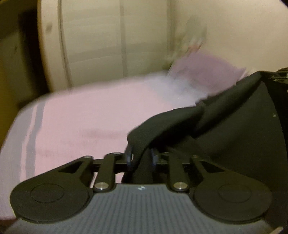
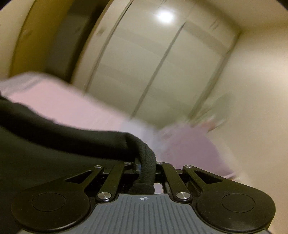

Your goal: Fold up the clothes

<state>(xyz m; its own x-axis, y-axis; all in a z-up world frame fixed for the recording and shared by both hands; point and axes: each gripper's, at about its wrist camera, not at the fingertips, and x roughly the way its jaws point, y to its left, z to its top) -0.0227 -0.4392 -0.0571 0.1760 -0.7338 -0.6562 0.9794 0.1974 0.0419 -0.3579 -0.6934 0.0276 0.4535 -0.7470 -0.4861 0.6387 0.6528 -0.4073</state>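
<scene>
We think the folding has hardly begun, because our left gripper (image 1: 140,158) and right gripper (image 2: 146,167) each pinch tight on an edge of the black garment (image 1: 225,126), which hangs soft, dark and bunched above the pink bed (image 1: 81,122), not yet folded.

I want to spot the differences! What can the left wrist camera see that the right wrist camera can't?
Only the left wrist view shows a grey stripe along the pink bed cover's edge. Only the right wrist view shows a bright light glare on the closet doors. Both show the black garment pinched in a gripper, left and right, the pink bed and the pale doors.
</scene>
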